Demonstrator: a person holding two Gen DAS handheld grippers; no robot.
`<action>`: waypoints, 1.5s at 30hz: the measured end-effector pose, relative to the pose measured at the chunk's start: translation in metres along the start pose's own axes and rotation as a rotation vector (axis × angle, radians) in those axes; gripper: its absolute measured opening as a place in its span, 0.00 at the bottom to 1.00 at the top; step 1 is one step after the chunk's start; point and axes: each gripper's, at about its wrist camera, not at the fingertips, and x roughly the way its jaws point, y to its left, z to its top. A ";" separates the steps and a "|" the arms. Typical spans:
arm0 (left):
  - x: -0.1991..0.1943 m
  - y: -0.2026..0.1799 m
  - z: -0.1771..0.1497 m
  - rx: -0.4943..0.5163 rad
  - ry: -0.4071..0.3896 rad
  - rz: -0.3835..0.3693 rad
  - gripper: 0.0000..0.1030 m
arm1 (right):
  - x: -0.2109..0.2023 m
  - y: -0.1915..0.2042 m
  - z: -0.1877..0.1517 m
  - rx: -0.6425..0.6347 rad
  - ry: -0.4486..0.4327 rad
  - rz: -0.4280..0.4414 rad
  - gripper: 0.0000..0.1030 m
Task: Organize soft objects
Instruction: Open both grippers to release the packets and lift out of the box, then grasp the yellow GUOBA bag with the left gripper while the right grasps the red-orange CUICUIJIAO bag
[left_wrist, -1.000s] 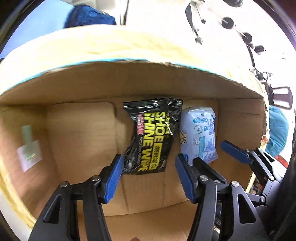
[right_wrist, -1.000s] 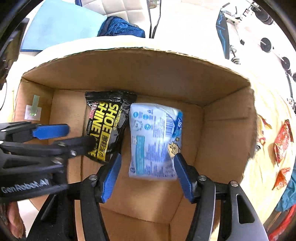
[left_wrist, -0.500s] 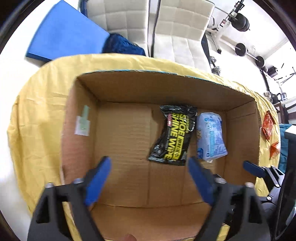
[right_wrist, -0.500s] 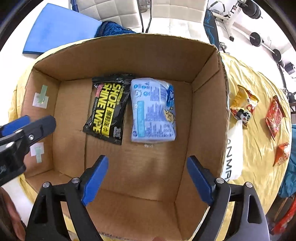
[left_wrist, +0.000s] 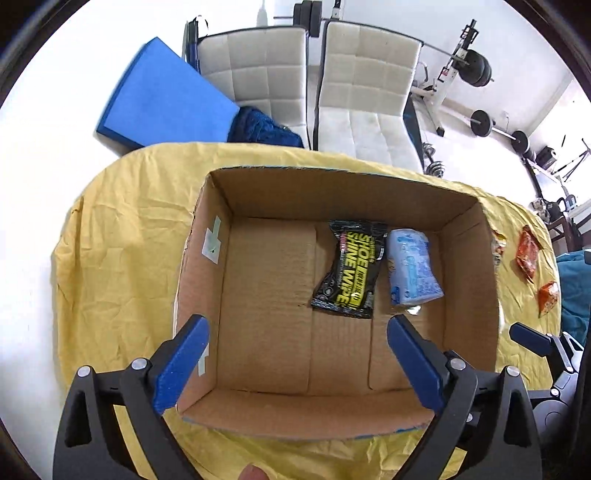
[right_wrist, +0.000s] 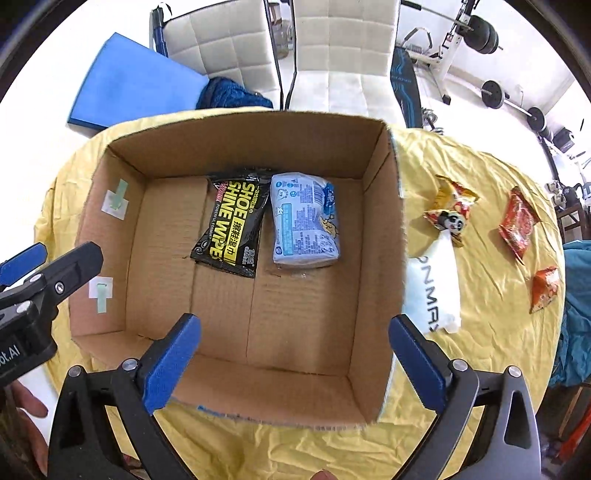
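Left gripper (left_wrist: 295, 350): jaws spread wide, nothing held, above cardboard box (left_wrist: 469, 273). Right gripper (right_wrist: 293, 350): same, spread and unloaded. On box floor: black pack (right_wrist: 231, 227) lettered "SHOE SHINE WIPE", just beside pale blue wipes pack (right_wrist: 303, 225), small print unreadable. Outside on yellow cloth (right_wrist: 476, 332): white pouch (right_wrist: 434, 291) reading "NMAY", panda snack bag (right_wrist: 450, 212), red packets (right_wrist: 517, 225).

One open brown cardboard box (right_wrist: 380, 236) holds two soft packs: one black shoe-wipe packet (right_wrist: 231, 230) and one pale blue tissue pack (right_wrist: 303, 221). Outside it lie one white pouch (right_wrist: 434, 291), one yellow panda snack bag (right_wrist: 448, 210) and two orange-red snack packets (right_wrist: 517, 221) (right_wrist: 543, 288).
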 end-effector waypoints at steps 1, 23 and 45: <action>-0.004 -0.002 -0.002 0.005 -0.007 0.004 0.96 | -0.003 -0.001 -0.003 0.000 -0.005 0.003 1.00; -0.061 -0.163 -0.010 0.221 -0.059 0.009 0.96 | -0.066 -0.190 -0.034 0.136 -0.022 0.059 1.00; 0.142 -0.347 0.081 0.303 0.285 0.004 0.96 | 0.087 -0.480 -0.002 0.269 0.208 -0.031 1.00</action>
